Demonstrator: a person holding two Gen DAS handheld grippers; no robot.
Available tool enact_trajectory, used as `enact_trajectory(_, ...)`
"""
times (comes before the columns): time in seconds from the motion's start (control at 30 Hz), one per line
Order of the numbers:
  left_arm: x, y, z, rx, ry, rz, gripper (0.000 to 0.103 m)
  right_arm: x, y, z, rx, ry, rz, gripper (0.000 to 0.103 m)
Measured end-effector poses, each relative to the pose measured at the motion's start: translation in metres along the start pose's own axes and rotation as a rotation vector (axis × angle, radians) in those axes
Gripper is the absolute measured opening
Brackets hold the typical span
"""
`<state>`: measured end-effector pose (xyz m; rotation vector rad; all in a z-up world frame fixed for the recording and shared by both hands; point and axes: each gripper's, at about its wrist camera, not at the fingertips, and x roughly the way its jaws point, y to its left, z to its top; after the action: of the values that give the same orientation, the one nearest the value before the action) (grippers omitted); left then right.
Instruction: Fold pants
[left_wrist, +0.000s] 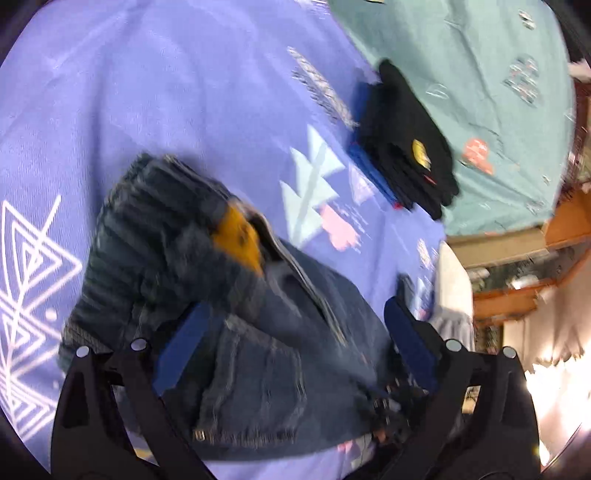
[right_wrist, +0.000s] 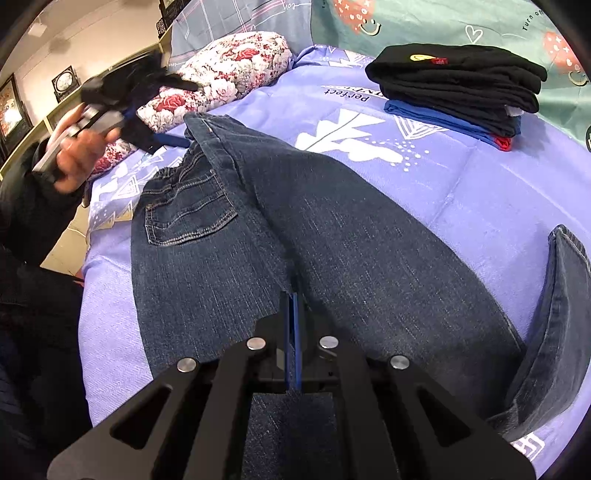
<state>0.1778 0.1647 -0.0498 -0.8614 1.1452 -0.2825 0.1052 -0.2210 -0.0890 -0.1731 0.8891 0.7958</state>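
Dark blue jeans (right_wrist: 332, 236) lie folded lengthwise on a purple bedspread (right_wrist: 480, 177), back pocket up, one leg end curling at the right. My right gripper (right_wrist: 294, 299) is shut, its fingers pressed together on the denim near the middle seam. In the left wrist view, my left gripper (left_wrist: 295, 325) is open and hovers over the waistband end of the jeans (left_wrist: 258, 332), where a yellow label shows. The left gripper also shows in the right wrist view (right_wrist: 159, 110), held in a hand above the waistband.
A stack of folded black and blue clothes (right_wrist: 461, 85) sits at the far right of the bed; it also shows in the left wrist view (left_wrist: 410, 144). A floral pillow (right_wrist: 229, 70) lies beyond the waistband. A teal sheet (right_wrist: 424, 22) covers the far side.
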Motion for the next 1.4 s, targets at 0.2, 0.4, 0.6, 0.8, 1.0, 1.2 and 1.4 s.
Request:
enact_trajectory(0.2,0.013,0.004,0.004,0.002,0.006,0.023,0.043,-0.008,0.021,0.007,-0.115,-0.027,-0.135,0.047)
enact_trajectory(0.4,0.012,0.006,0.004,-0.01,0.004,0.007,0.04,0.016,0.038,0.027,-0.189,0.024,-0.227,0.049)
enact_trajectory(0.6,-0.011,-0.011,-0.003,0.059,-0.07,-0.018,0.024,0.007,0.03,0.044,-0.096,0.006,-0.238,0.004)
enact_trajectory(0.8,-0.055,-0.02,-0.05,0.231,-0.072,-0.049,0.022,-0.055,0.064,0.025,-0.126,-0.059,-0.141,0.004)
enact_trajectory(1.0,-0.059,0.015,-0.09,0.273,-0.067,0.006,0.021,-0.037,0.097,-0.013,-0.154,0.03,-0.052,0.005)
enact_trajectory(1.2,-0.021,0.061,-0.082,0.157,0.001,0.056,0.023,-0.005,0.1,-0.022,-0.109,0.085,-0.109,0.005)
enact_trajectory(1.4,-0.018,0.065,-0.08,0.133,-0.013,0.052,0.029,0.004,0.101,-0.024,-0.085,0.108,-0.161,0.007)
